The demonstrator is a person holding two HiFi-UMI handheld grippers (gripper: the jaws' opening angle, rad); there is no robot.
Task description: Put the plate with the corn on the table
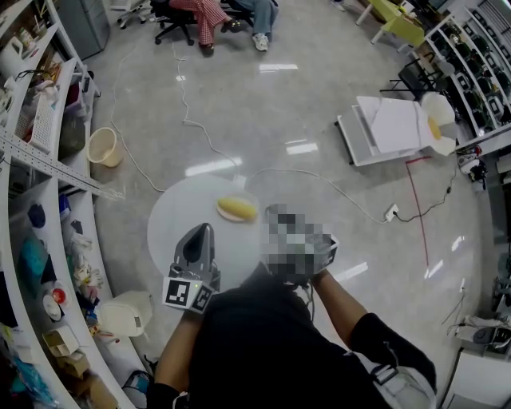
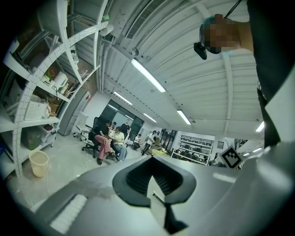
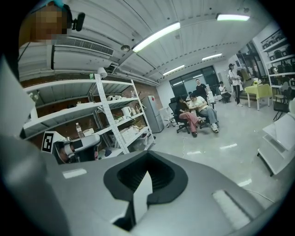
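The corn (image 1: 237, 209), a yellow cob, lies on a pale plate (image 1: 252, 198). The plate rests on the far right part of a round white table (image 1: 172, 228).

Just near and left of the plate, over the table, is the left hand-held gripper (image 1: 201, 230). Its marker cube (image 1: 190, 294) is at the near end, by the person's forearm. In the left gripper view its 2 jaws are clenched tip to tip with nothing between them, and it looks out level across the room. The right hand-held gripper (image 3: 140, 184) is just near and right of the plate in the head view, where little of it can be made out. Its own view shows its 2 jaws pressed together and empty too. Neither hand-held gripper touches the plate or the corn.

A white cable (image 1: 192, 120) trails over the glossy grey floor (image 1: 263, 112) from the far side towards the table. A cream bucket (image 1: 105, 147) stands on the floor to the far left, beside white shelves (image 1: 36, 156) crowded with goods along the left wall. People sit on office chairs (image 1: 172, 24) at the far end. A flat white board (image 1: 391, 128) lies on the floor to the right.
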